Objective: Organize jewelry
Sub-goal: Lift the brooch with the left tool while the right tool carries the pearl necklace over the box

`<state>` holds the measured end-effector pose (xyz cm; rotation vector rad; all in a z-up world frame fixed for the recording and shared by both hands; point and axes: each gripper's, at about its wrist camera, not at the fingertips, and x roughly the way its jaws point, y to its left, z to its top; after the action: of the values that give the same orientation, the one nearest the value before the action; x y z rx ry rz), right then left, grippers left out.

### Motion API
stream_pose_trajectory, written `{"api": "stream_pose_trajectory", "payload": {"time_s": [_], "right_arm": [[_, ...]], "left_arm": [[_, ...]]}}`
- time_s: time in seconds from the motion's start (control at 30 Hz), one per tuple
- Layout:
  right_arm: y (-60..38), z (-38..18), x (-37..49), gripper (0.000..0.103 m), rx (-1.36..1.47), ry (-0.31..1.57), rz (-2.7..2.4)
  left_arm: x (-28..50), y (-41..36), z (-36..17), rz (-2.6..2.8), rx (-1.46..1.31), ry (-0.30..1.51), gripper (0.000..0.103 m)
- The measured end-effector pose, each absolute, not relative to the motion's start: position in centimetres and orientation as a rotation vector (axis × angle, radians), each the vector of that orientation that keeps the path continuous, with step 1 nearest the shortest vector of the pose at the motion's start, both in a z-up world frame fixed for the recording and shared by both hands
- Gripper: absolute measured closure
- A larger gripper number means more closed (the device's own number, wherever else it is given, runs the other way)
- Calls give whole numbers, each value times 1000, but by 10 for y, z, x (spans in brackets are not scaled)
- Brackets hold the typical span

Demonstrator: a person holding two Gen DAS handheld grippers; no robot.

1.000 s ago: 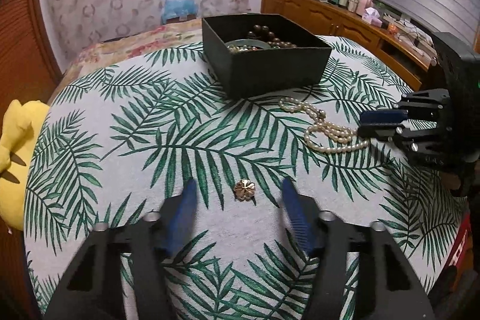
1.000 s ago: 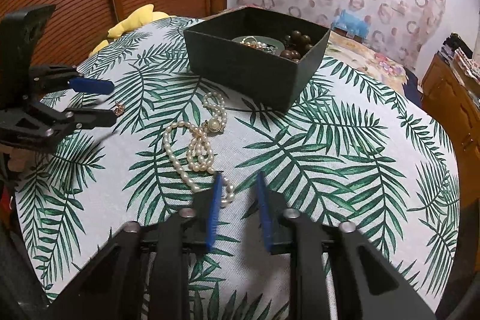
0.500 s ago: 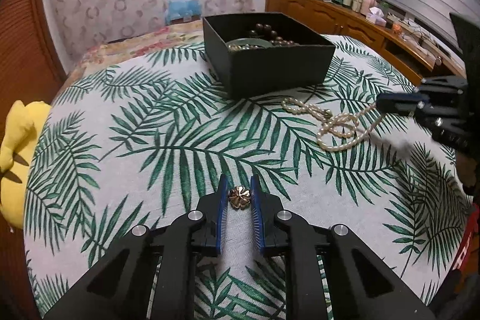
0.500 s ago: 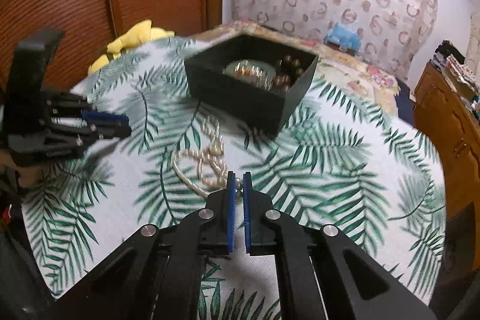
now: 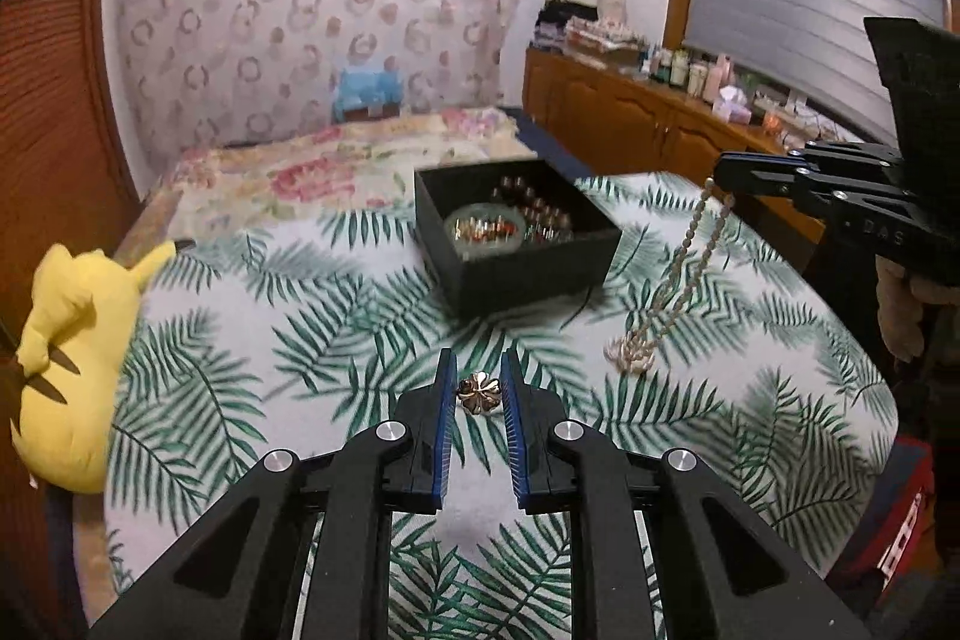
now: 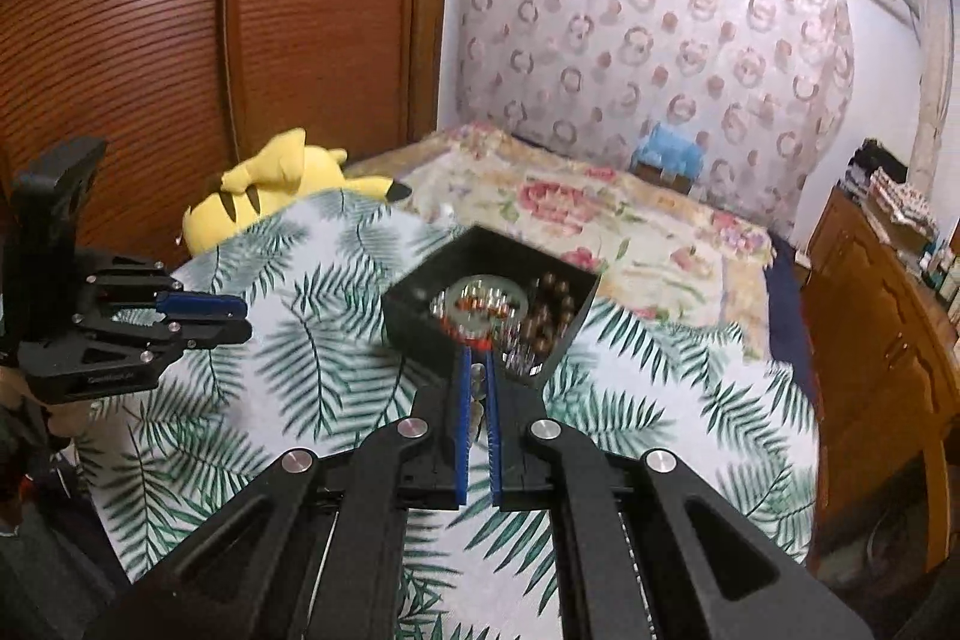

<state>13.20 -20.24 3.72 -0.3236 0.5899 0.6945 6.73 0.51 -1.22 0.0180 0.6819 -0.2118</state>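
Note:
My left gripper (image 5: 478,377) is shut on a small gold flower brooch (image 5: 478,394), held clear above the leaf-print table (image 5: 240,340). To its right my right gripper (image 5: 723,173) is shut on a pearl necklace (image 5: 690,268). The strand hangs down and its lower end rests bunched on the cloth. In the right wrist view the pearl necklace (image 6: 477,403) shows between the closed pads of the right gripper (image 6: 478,370), with the left gripper (image 6: 237,319) at far left. A black open box (image 5: 516,244) (image 6: 408,316) holds a pale bangle and brown beads.
A yellow plush toy (image 5: 72,340) (image 6: 270,184) lies at the table's left edge. Behind the table is a bed with a floral cover (image 5: 336,166). A wooden cabinet (image 5: 630,124) with bottles runs along the right wall. A red item (image 5: 900,520) sits low at right.
The left jaws closed on the brooch and lifted it off the cloth. The right jaws shut on the pearl strand and rose, pulling most of the necklace up from the table.

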Motion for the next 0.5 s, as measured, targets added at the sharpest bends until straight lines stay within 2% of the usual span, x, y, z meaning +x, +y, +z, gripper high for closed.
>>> {"api": "stream_pose_trajectory", "payload": {"time_s": [0.5], "right_arm": [[-195,110,148,98,-315,465,680]], "left_arm": [[67,5,17,-222,21,617,89]]}}
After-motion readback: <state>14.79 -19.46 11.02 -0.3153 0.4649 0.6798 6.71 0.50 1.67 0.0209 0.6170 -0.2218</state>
